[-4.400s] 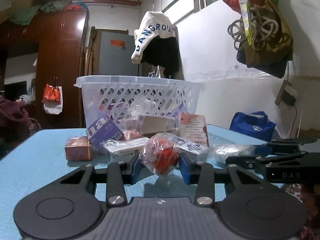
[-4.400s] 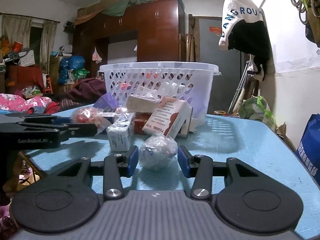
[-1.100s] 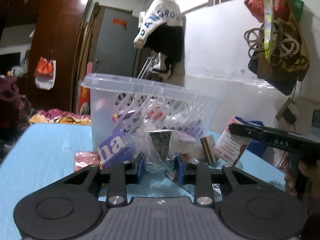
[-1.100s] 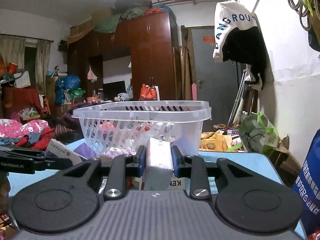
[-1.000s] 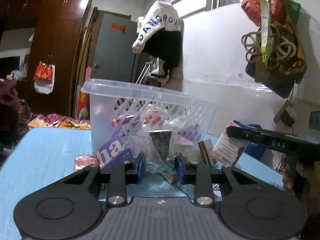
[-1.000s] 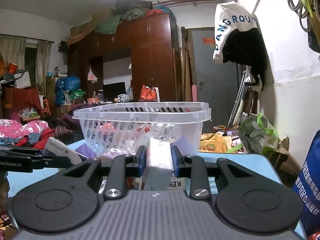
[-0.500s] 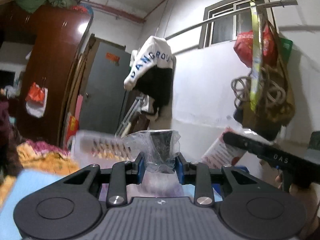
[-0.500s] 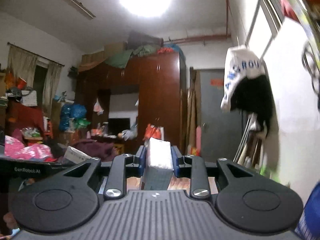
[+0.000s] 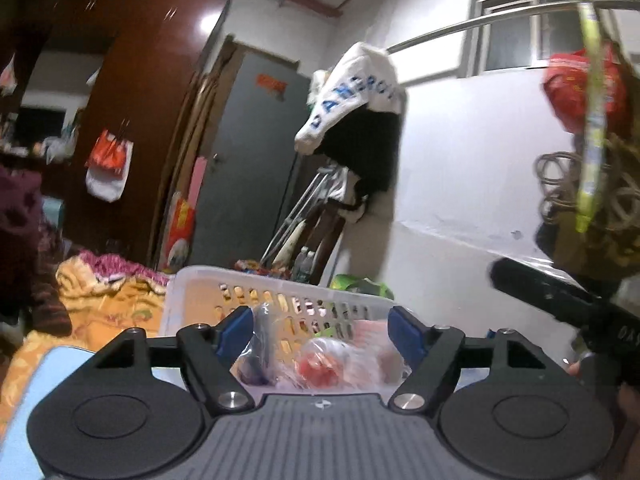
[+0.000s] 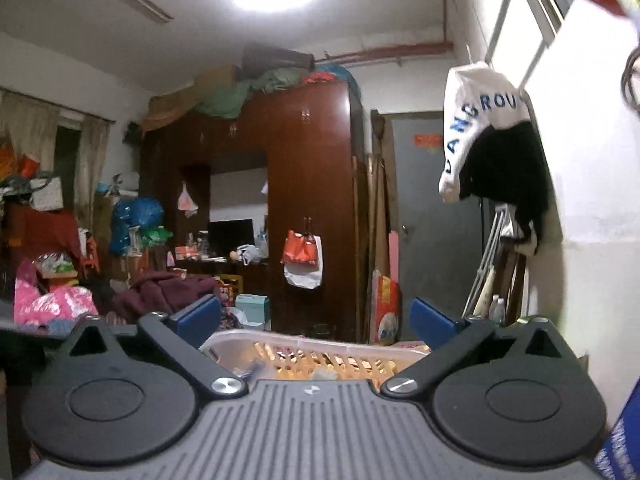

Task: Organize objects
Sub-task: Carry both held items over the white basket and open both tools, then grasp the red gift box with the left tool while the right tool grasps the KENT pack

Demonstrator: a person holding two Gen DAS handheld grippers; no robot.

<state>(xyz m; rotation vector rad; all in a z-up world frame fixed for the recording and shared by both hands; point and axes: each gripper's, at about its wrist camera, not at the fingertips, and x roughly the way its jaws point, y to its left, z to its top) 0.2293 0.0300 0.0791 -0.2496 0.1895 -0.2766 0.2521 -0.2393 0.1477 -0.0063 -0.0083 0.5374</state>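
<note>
the left gripper [image 9: 326, 330] and right gripper [image 10: 316, 318] are both hanging above the white plastic basket [image 9: 192, 294], jaws opening with nothing pressed between the pads, while clear-wrapped packets [image 9: 320, 362] are lying inside the basket below the left one.

On the white and black garment [image 10: 486, 136] hanging by the wall you can read blue capitals "ANGROU" running down and across the white part; from your left wrist camera the same garment [image 9: 352, 92] shows blurred letters, roughly "DANGRO". The black gripper body [image 9: 580, 308] at the right edge carries pale letters "DAS". The red sign [image 10: 427, 142] on the grey door is unreadable.
</note>
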